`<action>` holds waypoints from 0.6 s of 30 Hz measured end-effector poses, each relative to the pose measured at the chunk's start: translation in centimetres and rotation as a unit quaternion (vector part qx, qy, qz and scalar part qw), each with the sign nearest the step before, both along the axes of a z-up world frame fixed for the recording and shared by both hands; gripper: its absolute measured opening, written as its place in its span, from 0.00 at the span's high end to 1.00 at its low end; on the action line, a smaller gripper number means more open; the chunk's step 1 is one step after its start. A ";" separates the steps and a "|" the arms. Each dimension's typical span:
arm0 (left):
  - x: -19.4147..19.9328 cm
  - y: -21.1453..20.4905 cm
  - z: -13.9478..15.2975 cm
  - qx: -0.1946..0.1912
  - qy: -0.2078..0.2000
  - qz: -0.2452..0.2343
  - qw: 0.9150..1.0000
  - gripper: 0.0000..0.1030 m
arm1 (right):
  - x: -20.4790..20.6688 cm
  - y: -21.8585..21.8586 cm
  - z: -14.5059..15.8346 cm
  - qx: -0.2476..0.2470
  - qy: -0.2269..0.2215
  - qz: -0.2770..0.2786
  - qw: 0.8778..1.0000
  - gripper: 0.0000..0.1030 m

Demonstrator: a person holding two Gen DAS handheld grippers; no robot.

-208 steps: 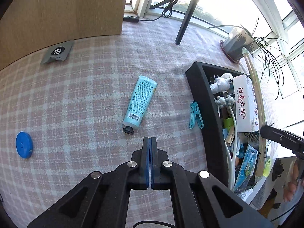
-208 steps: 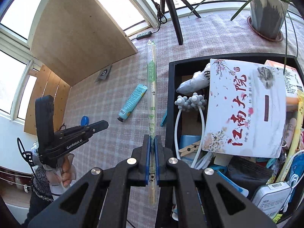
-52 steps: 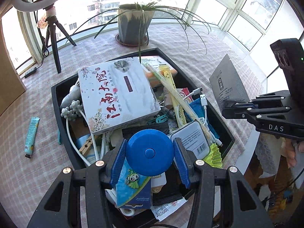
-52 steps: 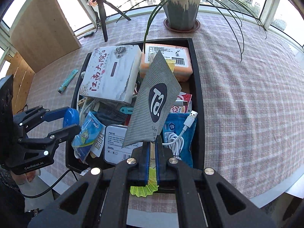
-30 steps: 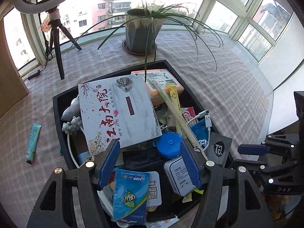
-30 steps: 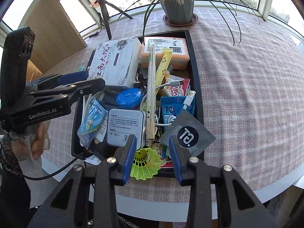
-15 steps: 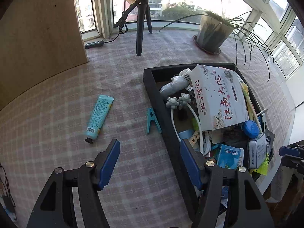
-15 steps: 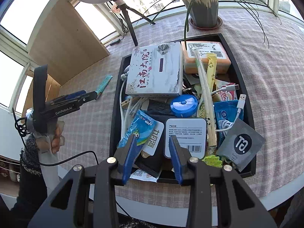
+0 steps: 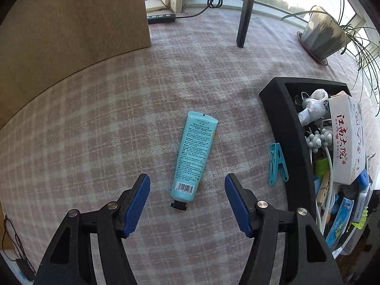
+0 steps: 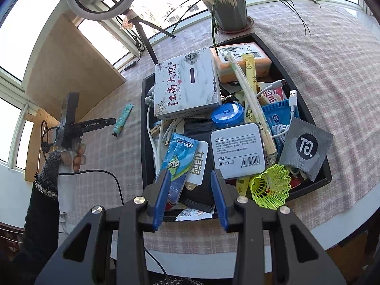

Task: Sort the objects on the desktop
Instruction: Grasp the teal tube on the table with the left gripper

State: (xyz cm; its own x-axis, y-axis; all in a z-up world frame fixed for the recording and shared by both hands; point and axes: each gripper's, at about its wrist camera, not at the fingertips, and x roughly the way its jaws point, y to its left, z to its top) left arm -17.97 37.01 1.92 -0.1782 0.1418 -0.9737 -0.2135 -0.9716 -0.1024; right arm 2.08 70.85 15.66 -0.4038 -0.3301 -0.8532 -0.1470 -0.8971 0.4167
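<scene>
A light-blue cream tube (image 9: 194, 159) with a black cap lies on the checked tablecloth, cap towards me. My left gripper (image 9: 187, 191) hangs open just above its cap end, a blue pad on each side, nothing between the pads but the tube below. A teal clothes peg (image 9: 276, 163) lies beside the black tray (image 9: 288, 128). In the right wrist view the tray (image 10: 143, 128) is heaped with objects: a white printed box (image 10: 187, 87), the blue round tape measure (image 10: 226, 115), the grey sachet (image 10: 305, 146). My right gripper (image 10: 191, 182) stands open over the tray's near edge, empty.
A wooden board (image 9: 71, 30) stands at the back left. A tripod leg (image 9: 245, 11), a power strip (image 9: 161, 18) and a potted plant (image 9: 320, 35) sit near the window. A person's hand (image 10: 74, 153) holds the left gripper (image 10: 95, 124) over the tube (image 10: 122, 118).
My left gripper swung from above the tray to the left and sank over the cream tube. The right gripper drew back a little over the tray and rolled.
</scene>
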 end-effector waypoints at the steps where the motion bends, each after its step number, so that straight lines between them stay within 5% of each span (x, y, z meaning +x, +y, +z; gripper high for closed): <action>1: -0.2 0.2 -0.5 -0.001 -0.004 -0.006 1.000 0.40 | 0.3 0.2 0.0 0.001 -0.001 -0.008 1.000 0.66; 8: -1.2 0.9 -3.1 -0.010 -0.031 -0.023 0.999 0.54 | 2.1 2.3 -0.6 -0.002 -0.007 -0.059 0.998 0.66; 11: -1.2 1.3 -3.0 -0.018 -0.026 -0.035 0.999 0.71 | 2.4 3.2 -1.0 -0.010 -0.011 -0.079 0.997 0.66; 18: 0.0 1.7 -2.8 -0.017 -0.018 -0.045 0.999 0.73 | 2.6 4.0 -1.4 -0.017 -0.012 -0.095 0.995 0.66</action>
State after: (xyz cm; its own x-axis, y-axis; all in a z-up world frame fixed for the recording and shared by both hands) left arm -17.97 38.71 -0.85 -0.1310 0.1220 -0.9838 -0.2974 -0.9515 -0.0784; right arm 4.71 74.87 14.24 -0.4411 -0.2789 -0.8530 -0.3223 -0.8378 0.4406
